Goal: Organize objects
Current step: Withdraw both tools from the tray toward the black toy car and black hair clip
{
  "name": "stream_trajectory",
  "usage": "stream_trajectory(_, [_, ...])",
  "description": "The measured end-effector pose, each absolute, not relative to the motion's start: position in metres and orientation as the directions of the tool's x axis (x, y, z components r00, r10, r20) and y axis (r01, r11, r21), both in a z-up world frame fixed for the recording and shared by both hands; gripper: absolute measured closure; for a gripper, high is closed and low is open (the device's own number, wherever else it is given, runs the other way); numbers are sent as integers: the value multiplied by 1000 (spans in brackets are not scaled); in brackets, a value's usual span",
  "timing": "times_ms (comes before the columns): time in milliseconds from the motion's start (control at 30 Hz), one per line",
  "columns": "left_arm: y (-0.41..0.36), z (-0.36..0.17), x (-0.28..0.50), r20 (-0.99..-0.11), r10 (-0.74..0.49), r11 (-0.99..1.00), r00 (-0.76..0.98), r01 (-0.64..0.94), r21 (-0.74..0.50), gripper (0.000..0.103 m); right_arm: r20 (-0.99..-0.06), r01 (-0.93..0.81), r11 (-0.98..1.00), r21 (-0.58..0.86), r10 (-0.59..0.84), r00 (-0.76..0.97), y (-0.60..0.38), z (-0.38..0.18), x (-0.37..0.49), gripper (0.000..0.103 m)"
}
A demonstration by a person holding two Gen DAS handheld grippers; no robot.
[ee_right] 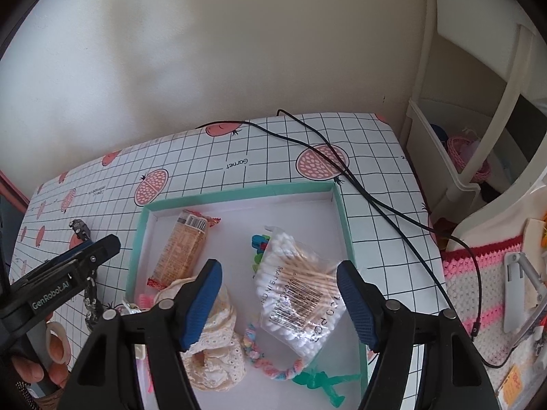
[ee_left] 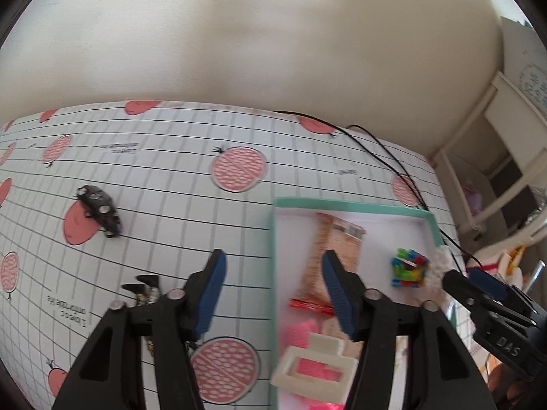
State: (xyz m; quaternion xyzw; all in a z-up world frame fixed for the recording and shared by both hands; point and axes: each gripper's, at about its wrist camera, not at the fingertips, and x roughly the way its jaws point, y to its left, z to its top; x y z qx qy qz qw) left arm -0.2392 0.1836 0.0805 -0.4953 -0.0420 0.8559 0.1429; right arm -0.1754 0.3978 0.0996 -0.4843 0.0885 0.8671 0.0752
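A shallow teal box [ee_right: 239,193] with a white floor lies on the checked tablecloth. Inside it are a wafer packet [ee_right: 184,249], a bag of cotton swabs [ee_right: 294,287], a cream lace cloth [ee_right: 212,352], a pastel braided band [ee_right: 263,358], a green toy figure [ee_right: 321,382] and a colourful block toy [ee_left: 408,268]. My right gripper [ee_right: 278,270] hangs open above the swab bag. My left gripper [ee_left: 273,259] is open over the box's left wall [ee_left: 275,256], holding nothing. A black toy car [ee_left: 99,210] stands on the cloth to its left.
A black cable [ee_right: 376,201] runs across the table past the box's far right corner. A dark chain [ee_right: 90,300] lies on the cloth left of the box. White shelves [ee_right: 444,157] stand right of the table. A hand [ee_right: 51,358] grips the left tool.
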Motion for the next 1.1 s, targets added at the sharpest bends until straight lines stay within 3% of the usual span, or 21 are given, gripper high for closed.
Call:
stream_trajectory(67, [179, 80, -241, -833, 266, -962, -486, -189, -197, 34, -855, -220, -972, 81, 46, -517, 398, 98, -176, 27])
stream_trajectory(100, [177, 80, -242, -830, 257, -964, -494, -184, -190, 33, -854, -222, -972, 80, 48, -518, 398, 98, -176, 21])
stream_trajectory(133, [175, 82, -242, -826, 253, -966, -504, -177, -187, 25, -853, -228, -970, 78, 53, -519, 398, 98, -176, 16])
stream_trajectory(167, [173, 82, -243, -821, 252, -967, -513, -173, -188, 12, -850, -233, -969, 80, 56, -524, 399, 98, -176, 7])
stream_trajectory(200, [170, 83, -242, -816, 250, -967, -521, -169, -189, 7, -847, -235, -969, 82, 57, -529, 399, 98, -176, 1])
stream_trajectory(367, [164, 85, -244, -805, 226, -974, -549, -146, -173, 0, -837, -246, -966, 76, 72, -542, 399, 100, -175, 0])
stream_trajectory(767, [131, 91, -251, -804, 229, -973, -548, -133, -187, 0, -833, -227, -972, 55, 81, -547, 375, 103, -186, 0])
stream_trajectory(1100, [59, 99, -264, -808, 184, -981, -560, -50, -189, 0, -795, -100, -992, 83, -6, -606, 299, 125, -205, 0])
